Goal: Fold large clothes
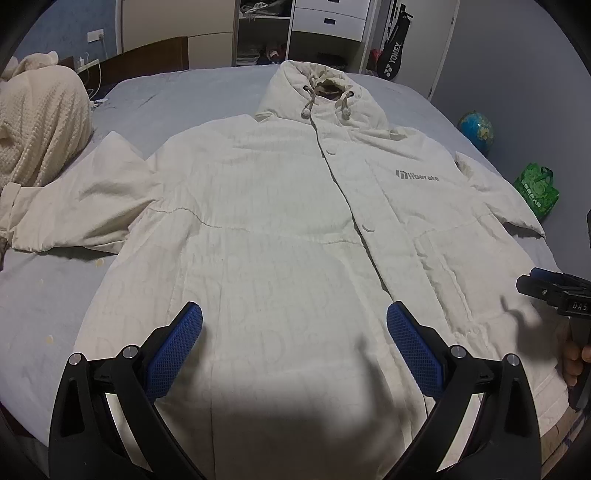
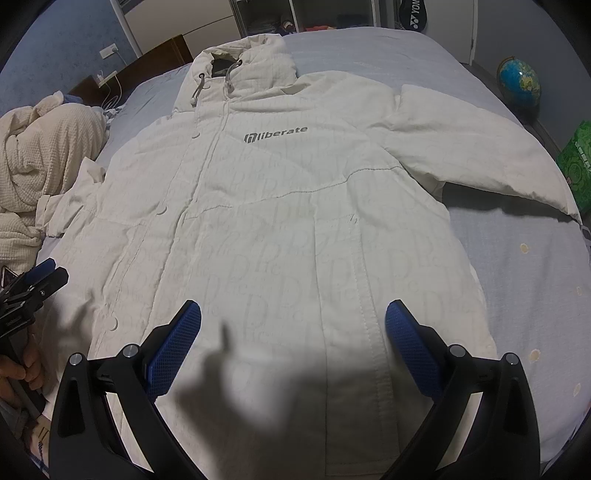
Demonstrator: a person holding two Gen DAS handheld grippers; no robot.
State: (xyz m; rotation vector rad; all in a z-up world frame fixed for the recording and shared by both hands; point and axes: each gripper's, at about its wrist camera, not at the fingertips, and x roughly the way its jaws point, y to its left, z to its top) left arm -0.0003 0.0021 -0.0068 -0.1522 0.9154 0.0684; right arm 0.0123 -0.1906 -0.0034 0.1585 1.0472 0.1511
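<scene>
A large white hooded jacket [image 1: 280, 206] lies flat and front-up on the bed, hood at the far end, both sleeves spread out; it also shows in the right wrist view [image 2: 280, 206]. My left gripper [image 1: 294, 325] is open and empty above the jacket's lower hem, left of the button placket. My right gripper [image 2: 293, 321] is open and empty above the lower hem on the logo side. The right gripper also shows in the left wrist view [image 1: 546, 288], and the left one in the right wrist view [image 2: 40, 277].
The bed has a light blue sheet [image 1: 55, 295]. A cream knitted blanket [image 1: 37, 122] is heaped at the left by the sleeve cuff. A globe [image 1: 476, 129] and a green bag [image 1: 537, 188] sit on the floor at the right. Shelves and drawers [image 1: 295, 29] stand beyond the bed.
</scene>
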